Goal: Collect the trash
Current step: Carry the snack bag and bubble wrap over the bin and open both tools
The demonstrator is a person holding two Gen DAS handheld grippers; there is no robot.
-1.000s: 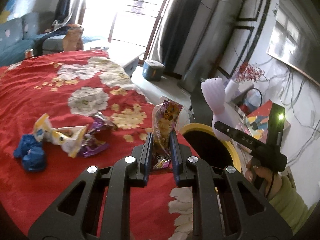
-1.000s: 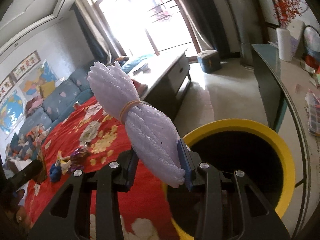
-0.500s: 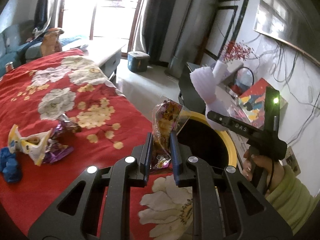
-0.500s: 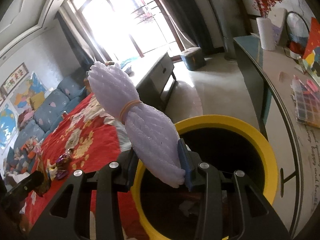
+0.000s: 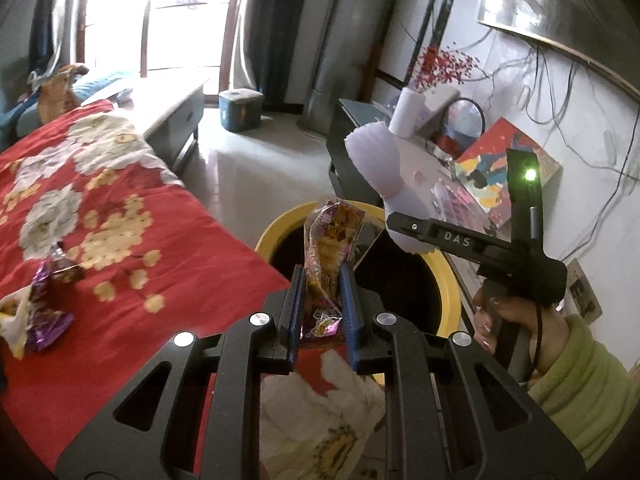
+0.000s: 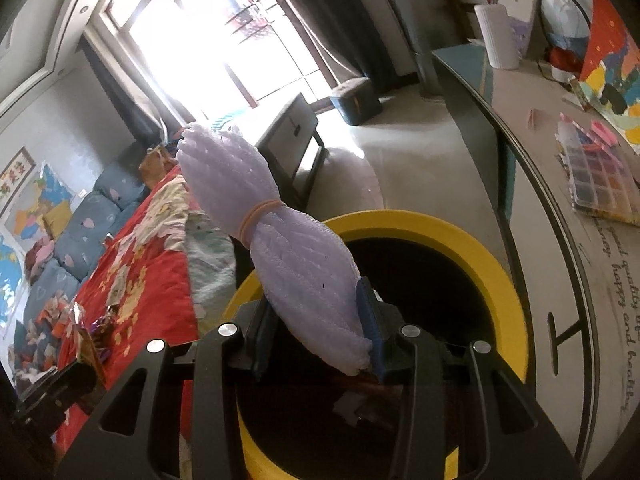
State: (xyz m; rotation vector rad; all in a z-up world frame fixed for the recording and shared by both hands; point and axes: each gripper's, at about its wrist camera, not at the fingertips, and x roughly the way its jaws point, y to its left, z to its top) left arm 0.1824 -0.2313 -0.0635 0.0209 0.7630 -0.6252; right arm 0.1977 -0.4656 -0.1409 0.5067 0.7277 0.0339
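Left wrist: snack wrapper (image 5: 325, 264) pinched upright between the left gripper (image 5: 322, 312) fingers.

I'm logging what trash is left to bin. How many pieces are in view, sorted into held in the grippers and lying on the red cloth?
Held in a hand-held gripper: 2, the snack wrapper and the white foam net bundle.
Lying on the red cloth: 2, a purple wrapper and a pale wrapper at the frame edge.
Total: 4.
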